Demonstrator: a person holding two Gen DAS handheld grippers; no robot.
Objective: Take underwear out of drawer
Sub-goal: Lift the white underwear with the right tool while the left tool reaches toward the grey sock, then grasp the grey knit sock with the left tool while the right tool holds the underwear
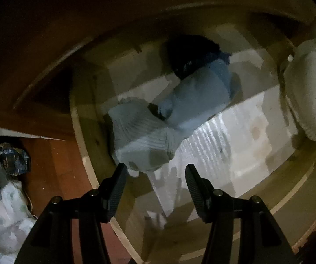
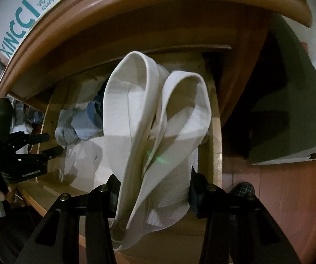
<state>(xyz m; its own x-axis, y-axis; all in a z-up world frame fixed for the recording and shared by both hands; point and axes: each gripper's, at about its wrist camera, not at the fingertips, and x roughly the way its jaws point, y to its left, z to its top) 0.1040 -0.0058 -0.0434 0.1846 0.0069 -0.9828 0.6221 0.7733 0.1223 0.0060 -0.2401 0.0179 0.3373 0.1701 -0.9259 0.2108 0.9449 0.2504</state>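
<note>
Two grippers worked over the open wooden drawer (image 1: pixel 85 136). The right gripper (image 2: pixel 154 187) had its fingers clamped on white underwear (image 2: pixel 158 118), which hung above the drawer at twelve o'clock from the fingers. The left gripper (image 1: pixel 155 171) hovered with fingers spread wide and held nothing, with a grey ribbed garment (image 1: pixel 140 138) at eleven o'clock and a blue garment (image 1: pixel 199 101) just beyond.

Dim, noisy – dark fisheye edges, motion blur.
</note>
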